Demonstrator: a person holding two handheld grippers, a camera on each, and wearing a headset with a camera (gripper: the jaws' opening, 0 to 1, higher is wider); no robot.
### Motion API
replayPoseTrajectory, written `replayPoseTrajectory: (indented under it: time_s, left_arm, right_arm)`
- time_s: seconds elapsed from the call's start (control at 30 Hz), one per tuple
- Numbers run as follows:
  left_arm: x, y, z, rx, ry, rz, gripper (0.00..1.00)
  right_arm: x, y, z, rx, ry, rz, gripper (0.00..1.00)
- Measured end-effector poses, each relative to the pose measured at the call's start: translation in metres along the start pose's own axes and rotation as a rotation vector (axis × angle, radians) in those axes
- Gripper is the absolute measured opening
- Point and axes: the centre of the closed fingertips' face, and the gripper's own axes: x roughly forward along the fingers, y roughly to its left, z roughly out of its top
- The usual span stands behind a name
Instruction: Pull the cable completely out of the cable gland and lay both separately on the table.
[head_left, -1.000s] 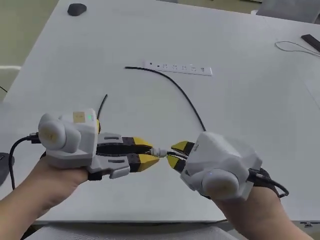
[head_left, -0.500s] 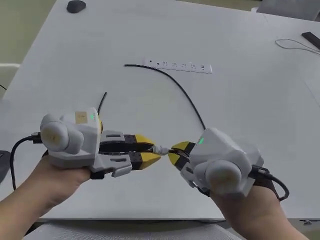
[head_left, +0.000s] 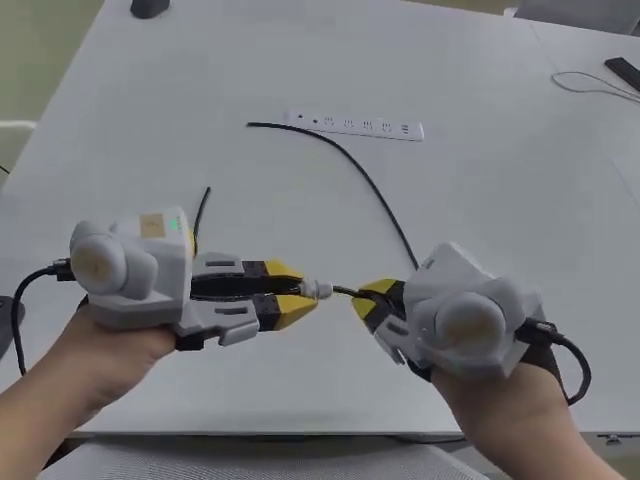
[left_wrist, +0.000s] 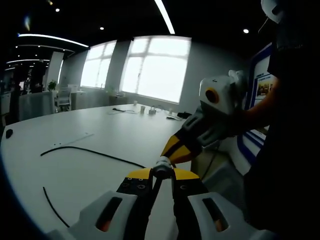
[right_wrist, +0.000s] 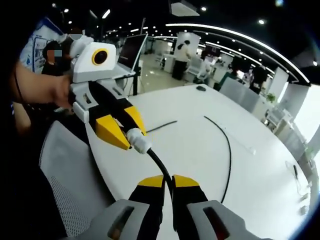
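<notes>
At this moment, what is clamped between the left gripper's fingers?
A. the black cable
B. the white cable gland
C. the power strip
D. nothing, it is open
B: the left gripper is shut on the white cable gland, while the right gripper pinches the black cable just past the gland.

The cable gland (head_left: 316, 290) is mostly hidden within the left gripper (head_left: 298, 292). A stretch of the cable (head_left: 370, 190) is covered by the right gripper (head_left: 364, 298).
</notes>
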Motion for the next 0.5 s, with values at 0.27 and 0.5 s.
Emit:
replayPoseTrajectory:
  time_s: [0.27,0.5]
  left_arm:
    - [-0.006,0.001,0.009,-0.026,-0.034,0.004,0.15]
    - [-0.003,-0.004,0.008,-0.028,-0.035,0.003,0.15]
  right_arm:
    - [0.002,-0.018,-0.028,0.139,0.044,-0.033,0.00]
    - [0.006,-0.027,-0.055,0.327,0.063,-0.058,0.00]
